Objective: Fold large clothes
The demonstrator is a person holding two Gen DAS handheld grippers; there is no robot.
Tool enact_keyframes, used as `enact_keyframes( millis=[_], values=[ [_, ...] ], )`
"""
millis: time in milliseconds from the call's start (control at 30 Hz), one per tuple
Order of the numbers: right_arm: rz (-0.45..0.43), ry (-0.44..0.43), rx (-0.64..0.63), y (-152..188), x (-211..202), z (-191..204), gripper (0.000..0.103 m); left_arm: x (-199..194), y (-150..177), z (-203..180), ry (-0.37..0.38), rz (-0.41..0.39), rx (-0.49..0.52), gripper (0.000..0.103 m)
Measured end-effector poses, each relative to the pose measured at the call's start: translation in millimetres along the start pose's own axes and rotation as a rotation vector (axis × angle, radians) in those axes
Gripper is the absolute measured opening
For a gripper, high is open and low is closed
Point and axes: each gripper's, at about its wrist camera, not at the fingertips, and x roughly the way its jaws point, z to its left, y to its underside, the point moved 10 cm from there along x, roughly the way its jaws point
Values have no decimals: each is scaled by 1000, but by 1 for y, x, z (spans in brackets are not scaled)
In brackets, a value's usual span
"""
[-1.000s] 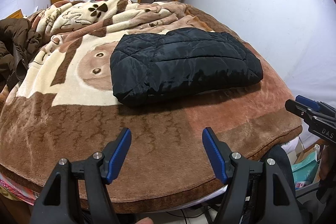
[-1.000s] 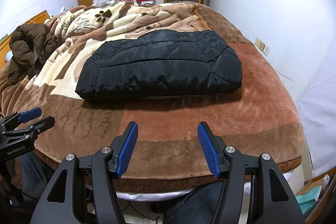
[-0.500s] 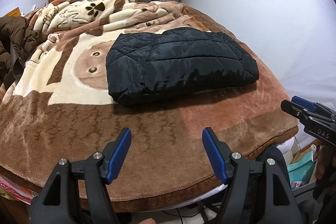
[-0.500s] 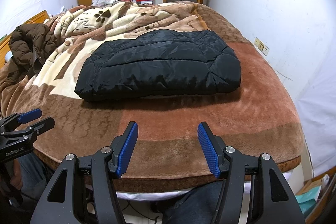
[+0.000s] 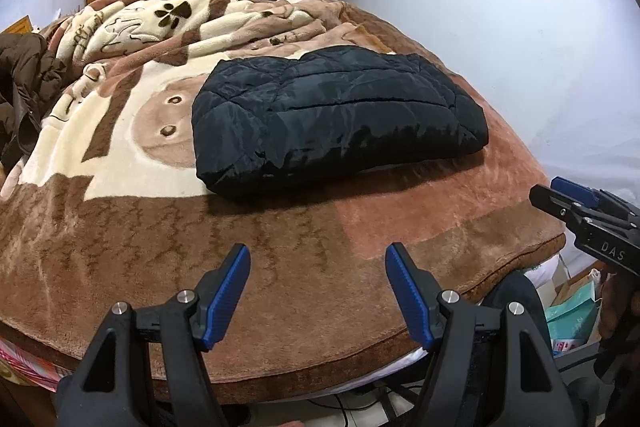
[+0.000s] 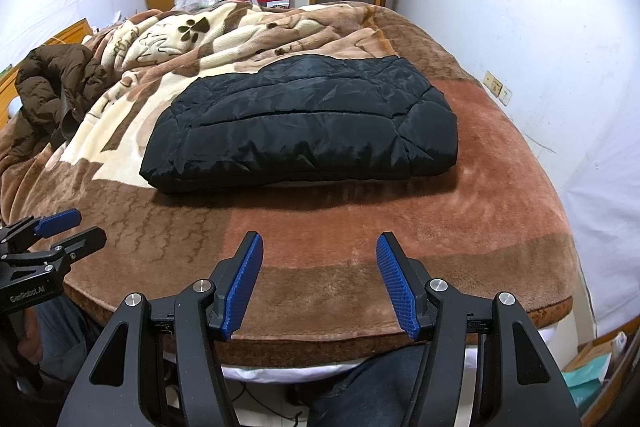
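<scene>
We are looking at a black quilted puffer jacket (image 6: 304, 123), already folded into a thick rectangle, lying mid-bed on a brown and cream plush blanket (image 6: 360, 227). It is probably light, soft, springy and slippery, best pinched at its near corners. We are holding the left gripper (image 5: 318, 291) and right gripper (image 6: 318, 281) over the near bed edge, angled downward, both spread wide and empty.
</scene>
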Motion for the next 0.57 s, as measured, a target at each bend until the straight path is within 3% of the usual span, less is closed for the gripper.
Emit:
enact_keyframes(
  millis=[567],
  values=[
    [7, 6, -2, 3, 3, -5, 60, 5, -1, -1, -5, -11, -1, 72]
  ],
)
